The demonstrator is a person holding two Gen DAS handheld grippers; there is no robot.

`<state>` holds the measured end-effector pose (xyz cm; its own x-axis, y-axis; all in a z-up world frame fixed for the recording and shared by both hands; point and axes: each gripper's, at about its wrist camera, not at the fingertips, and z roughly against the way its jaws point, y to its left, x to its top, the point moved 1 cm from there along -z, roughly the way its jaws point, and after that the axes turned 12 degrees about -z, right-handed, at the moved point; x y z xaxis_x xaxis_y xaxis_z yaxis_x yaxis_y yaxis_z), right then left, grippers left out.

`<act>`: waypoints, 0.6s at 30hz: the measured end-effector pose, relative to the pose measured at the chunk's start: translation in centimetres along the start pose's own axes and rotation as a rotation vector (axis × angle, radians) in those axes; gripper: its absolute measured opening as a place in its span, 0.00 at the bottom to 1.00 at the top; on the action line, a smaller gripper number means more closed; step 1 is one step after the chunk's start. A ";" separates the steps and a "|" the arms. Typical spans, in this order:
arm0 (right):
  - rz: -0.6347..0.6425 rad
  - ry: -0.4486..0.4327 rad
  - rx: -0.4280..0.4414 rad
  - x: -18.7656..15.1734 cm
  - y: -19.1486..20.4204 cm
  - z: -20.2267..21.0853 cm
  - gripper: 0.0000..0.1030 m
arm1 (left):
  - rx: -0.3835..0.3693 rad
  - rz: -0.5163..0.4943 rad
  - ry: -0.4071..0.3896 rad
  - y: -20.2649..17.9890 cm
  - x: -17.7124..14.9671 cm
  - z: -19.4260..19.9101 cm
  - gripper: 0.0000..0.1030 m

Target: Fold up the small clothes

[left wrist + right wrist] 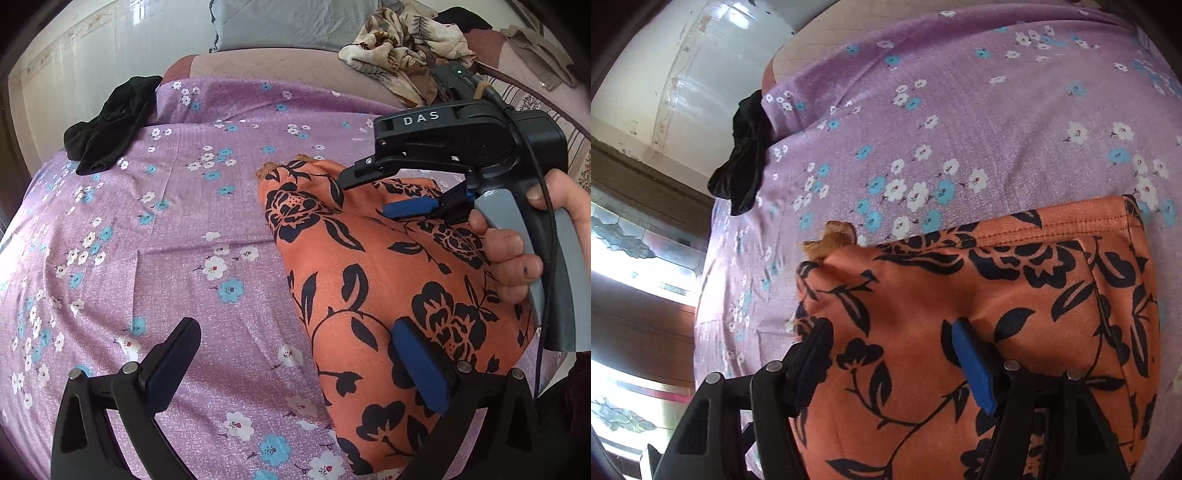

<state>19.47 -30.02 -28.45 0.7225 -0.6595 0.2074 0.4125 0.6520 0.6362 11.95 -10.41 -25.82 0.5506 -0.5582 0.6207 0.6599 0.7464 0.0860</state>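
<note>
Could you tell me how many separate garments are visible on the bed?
3: the orange floral garment under both grippers, a black garment at the purple sheet's far left edge, and a crumpled beige patterned one far right. More may be hidden.

Soft daylight, glare on glossy wall [110,48], blown-out window [635,269], fisheye-bent dark corners

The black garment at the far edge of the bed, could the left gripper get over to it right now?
Probably yes. The left gripper is open and holds nothing, and only flat purple sheet lies between it and the black garment.
</note>
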 end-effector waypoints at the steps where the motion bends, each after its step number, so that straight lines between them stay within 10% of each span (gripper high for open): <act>1: -0.006 0.001 0.011 -0.2 -0.2 0.3 0.68 | -0.001 0.002 0.001 0.0 0.0 0.0 1.00; 18: -0.061 -0.107 0.022 -2.1 -7.7 10.2 0.68 | -0.002 0.002 -0.005 0.0 -0.1 0.0 1.00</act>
<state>9.06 -37.46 -26.21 0.6327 -0.7346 0.2451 0.4408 0.6019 0.6659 11.84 -10.33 -25.88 0.5494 -0.5546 0.6250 0.6594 0.7471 0.0833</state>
